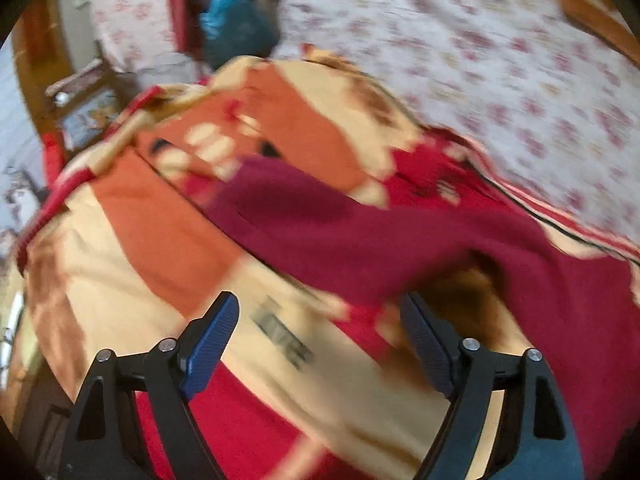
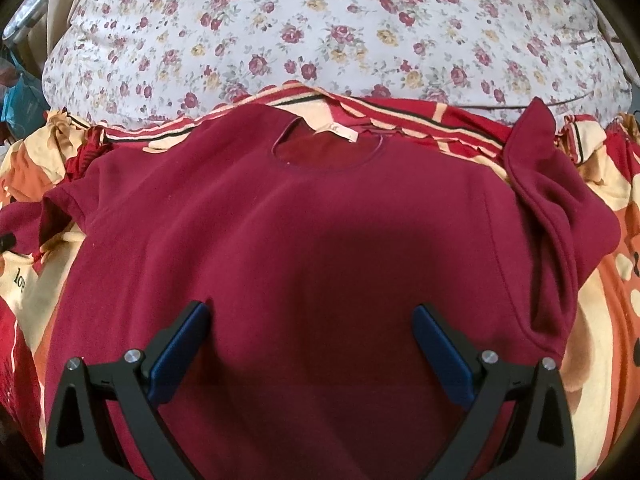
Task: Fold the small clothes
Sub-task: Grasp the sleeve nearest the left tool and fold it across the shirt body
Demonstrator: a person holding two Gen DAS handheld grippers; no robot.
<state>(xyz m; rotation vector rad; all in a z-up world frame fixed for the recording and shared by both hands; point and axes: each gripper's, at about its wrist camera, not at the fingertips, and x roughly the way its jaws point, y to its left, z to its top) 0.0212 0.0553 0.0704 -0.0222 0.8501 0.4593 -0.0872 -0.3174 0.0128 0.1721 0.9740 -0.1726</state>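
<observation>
A maroon sweatshirt (image 2: 304,232) lies spread flat on a patterned blanket, neck hole (image 2: 326,148) at the far side. Its right sleeve (image 2: 552,200) is bunched and folded up; its left sleeve (image 2: 24,220) trails off to the left. My right gripper (image 2: 312,320) hovers over the shirt's lower chest, open and empty. In the blurred left wrist view, my left gripper (image 1: 320,316) is open and empty over the blanket, with the shirt's maroon sleeve (image 1: 360,232) just beyond its fingertips.
An orange, cream and red patterned blanket (image 1: 160,240) covers the bed under the shirt and also shows in the right wrist view (image 2: 600,320). A floral white quilt (image 2: 320,32) lies behind it. A blue bag (image 1: 232,20) and furniture stand at the far left.
</observation>
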